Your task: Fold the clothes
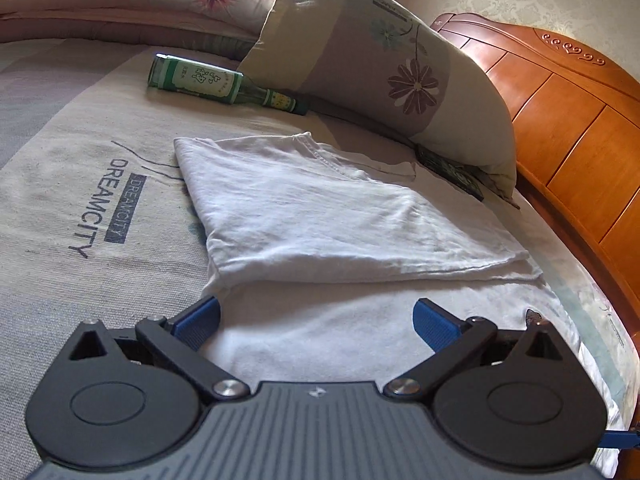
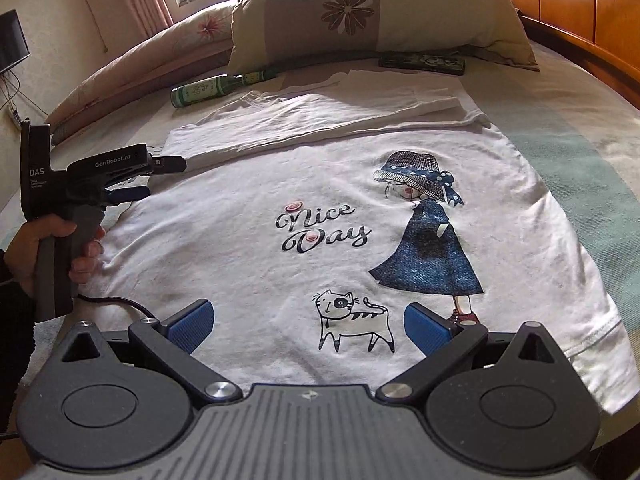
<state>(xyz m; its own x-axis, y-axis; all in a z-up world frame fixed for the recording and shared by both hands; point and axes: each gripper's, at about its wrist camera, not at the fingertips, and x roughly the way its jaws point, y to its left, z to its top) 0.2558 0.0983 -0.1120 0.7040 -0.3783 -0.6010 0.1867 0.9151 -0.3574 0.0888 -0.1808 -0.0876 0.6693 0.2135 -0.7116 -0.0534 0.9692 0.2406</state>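
T-shirt [image 2: 360,208]: white, spread flat on the bed, print side up; its far part is folded over toward the middle, forming a layered band [image 1: 320,208].
Print [image 2: 424,224]: a girl in a blue dress and hat, the words "Nice Day", and a small cat.
Right gripper [image 2: 309,326]: jaws spread wide over the shirt's near edge, nothing between them.
Left gripper [image 1: 318,322]: jaws likewise parted and empty, above the shirt's side edge; held by a hand [image 2: 52,248].
Bed sheet [image 1: 80,184]: printed "DREAMCITY".
Bottle [image 1: 224,84]: green glass, lying on its side beyond the shirt.
Pillow [image 1: 392,64]: floral, leaning on the wooden headboard [image 1: 568,128].
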